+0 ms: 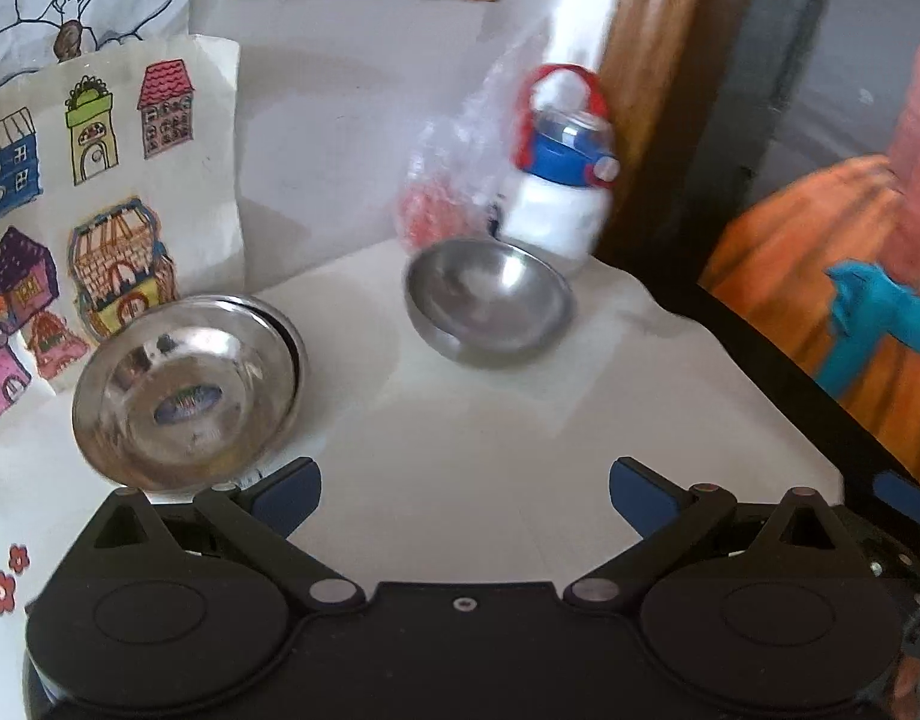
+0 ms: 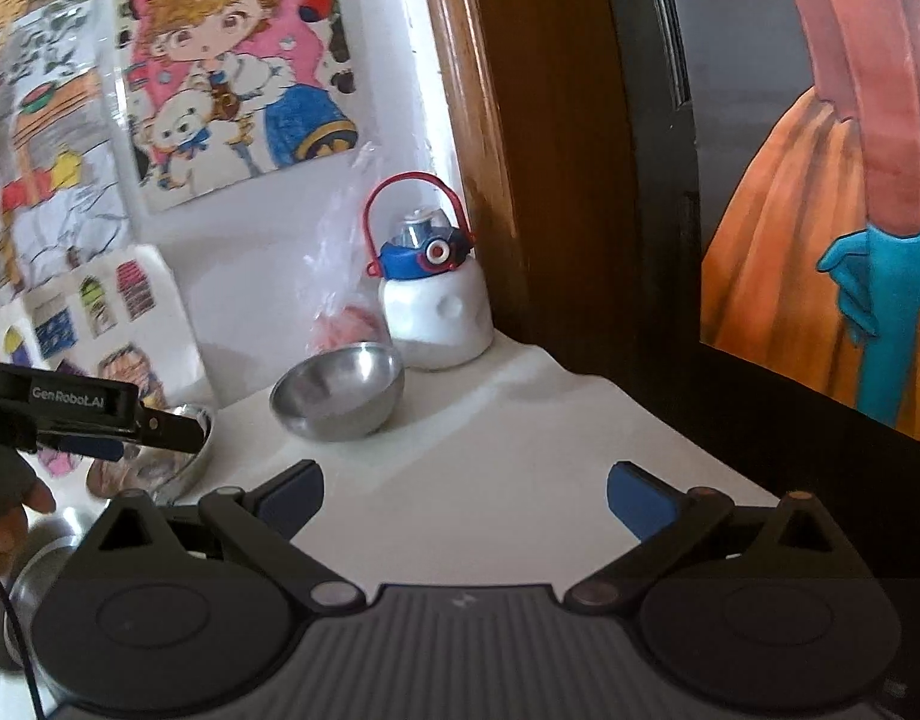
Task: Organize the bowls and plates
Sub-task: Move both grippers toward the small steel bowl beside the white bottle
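Two wrist views of a white table (image 1: 460, 432) set against a wall hung with coloured drawings (image 1: 100, 180). A steel bowl (image 1: 490, 306) stands upright at the far side of the table, just in front of a water bottle (image 1: 565, 180) with a blue lid and red handle, and a clear plastic bag (image 1: 448, 180) holding something red. The bowl appears empty. To the near left, a shallow steel plate (image 1: 187, 390) sits tilted, its hollow turned toward the camera; a dark rim behind it suggests a second piece nested beneath, though this cannot be confirmed. It holds nothing but a label. The left gripper (image 1: 465, 498) hovers over bare table, fingers fully apart with nothing between them; the right gripper (image 2: 465, 498) likewise shows its fingers spread wide and empty. In the right view, another steel piece (image 2: 46, 552) lies at the near left edge, too cropped to identify. Judged from this layout, sorting is only partly done: the bowl and plate are well apart and ungathered.
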{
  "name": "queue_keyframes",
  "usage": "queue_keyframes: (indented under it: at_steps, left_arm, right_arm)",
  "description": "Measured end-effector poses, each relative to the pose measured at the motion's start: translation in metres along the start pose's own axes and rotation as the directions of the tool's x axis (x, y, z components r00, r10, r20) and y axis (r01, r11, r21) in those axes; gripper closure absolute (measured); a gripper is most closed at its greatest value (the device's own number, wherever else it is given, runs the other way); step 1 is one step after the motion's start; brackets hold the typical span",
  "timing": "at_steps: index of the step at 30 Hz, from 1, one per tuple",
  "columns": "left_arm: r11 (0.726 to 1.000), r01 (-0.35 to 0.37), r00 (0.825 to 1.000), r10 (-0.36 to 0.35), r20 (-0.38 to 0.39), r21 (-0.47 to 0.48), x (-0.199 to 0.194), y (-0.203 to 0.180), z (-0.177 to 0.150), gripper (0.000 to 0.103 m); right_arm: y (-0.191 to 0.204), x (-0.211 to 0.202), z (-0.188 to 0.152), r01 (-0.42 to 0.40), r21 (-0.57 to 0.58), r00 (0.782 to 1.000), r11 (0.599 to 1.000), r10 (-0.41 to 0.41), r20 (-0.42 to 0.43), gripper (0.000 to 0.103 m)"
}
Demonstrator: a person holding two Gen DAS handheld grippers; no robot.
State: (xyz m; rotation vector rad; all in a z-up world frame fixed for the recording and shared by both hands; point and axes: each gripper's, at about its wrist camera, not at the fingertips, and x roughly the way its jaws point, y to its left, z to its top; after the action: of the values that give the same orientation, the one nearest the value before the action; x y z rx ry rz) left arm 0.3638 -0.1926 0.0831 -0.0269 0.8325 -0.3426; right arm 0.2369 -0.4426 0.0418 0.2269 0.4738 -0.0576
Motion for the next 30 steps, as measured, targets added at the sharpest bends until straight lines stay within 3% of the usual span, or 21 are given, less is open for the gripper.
queue_keyframes:
  at_steps: [11,16,30]
  left_arm:
    - [0.986,-0.082,0.997,0.083,0.005,-0.144,0.076,0.031,0.067,0.001]
    - [0.984,-0.094,0.996,0.094,-0.007,-0.151,0.105,0.04,0.08,0.001]
    - [0.982,-0.079,0.997,0.076,-0.024,-0.173,0.144,0.056,0.089,0.001]
  right_arm:
    - [0.003,0.119,0.041,-0.047,0.127,0.995,0.991,0.058,-0.086,0.0]
    - [0.009,0.161,0.042,-0.036,0.154,0.99,0.987,0.057,-0.132,0.0]
    - [0.026,0.207,0.037,-0.024,0.14,0.984,0.99,0.049,-0.173,0.0]
